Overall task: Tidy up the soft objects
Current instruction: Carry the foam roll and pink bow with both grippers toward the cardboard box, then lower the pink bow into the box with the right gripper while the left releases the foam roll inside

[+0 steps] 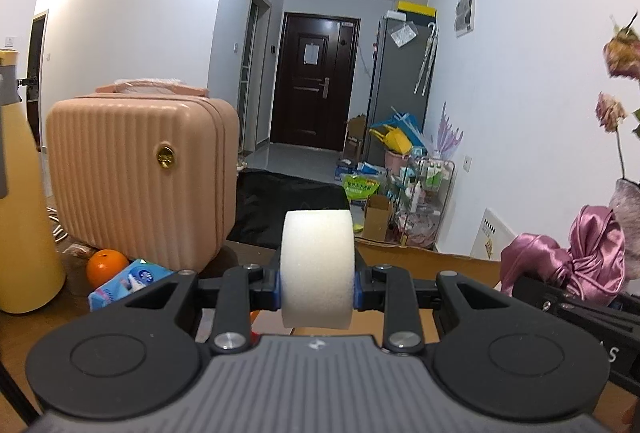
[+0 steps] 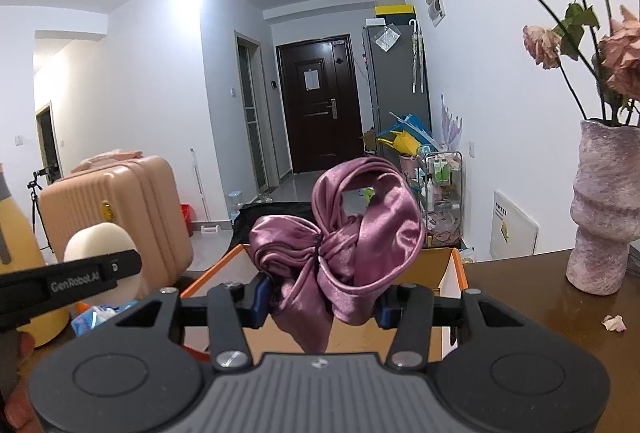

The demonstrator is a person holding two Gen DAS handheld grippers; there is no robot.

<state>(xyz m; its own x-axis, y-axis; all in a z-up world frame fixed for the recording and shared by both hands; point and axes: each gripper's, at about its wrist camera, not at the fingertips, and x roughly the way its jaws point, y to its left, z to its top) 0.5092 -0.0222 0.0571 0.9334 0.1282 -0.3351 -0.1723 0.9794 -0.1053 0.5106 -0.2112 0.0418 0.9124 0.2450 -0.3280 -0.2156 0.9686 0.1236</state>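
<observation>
My left gripper [image 1: 318, 291] is shut on a white foam sponge [image 1: 317, 267], held upright in the air between its blue pads. My right gripper [image 2: 322, 299] is shut on a bundle of purple satin cloth [image 2: 344, 233], which bulges above the pads and hangs a little below them. An open cardboard box [image 2: 450, 275] with orange flaps lies on the brown table straight beyond the right gripper. In the left wrist view the same purple cloth [image 1: 576, 253] shows at the right, over the box edge [image 1: 400, 255]. The sponge [image 2: 100, 243] and the left gripper's side show at the left of the right wrist view.
A pink ribbed suitcase [image 1: 140, 181] stands at the left on the table, with an orange [image 1: 107, 267], a blue tissue pack [image 1: 128, 283] and a yellow bottle [image 1: 24, 213] near it. A mottled vase [image 2: 604, 209] with dried roses stands at the right. A fallen petal [image 2: 614, 323] lies near it.
</observation>
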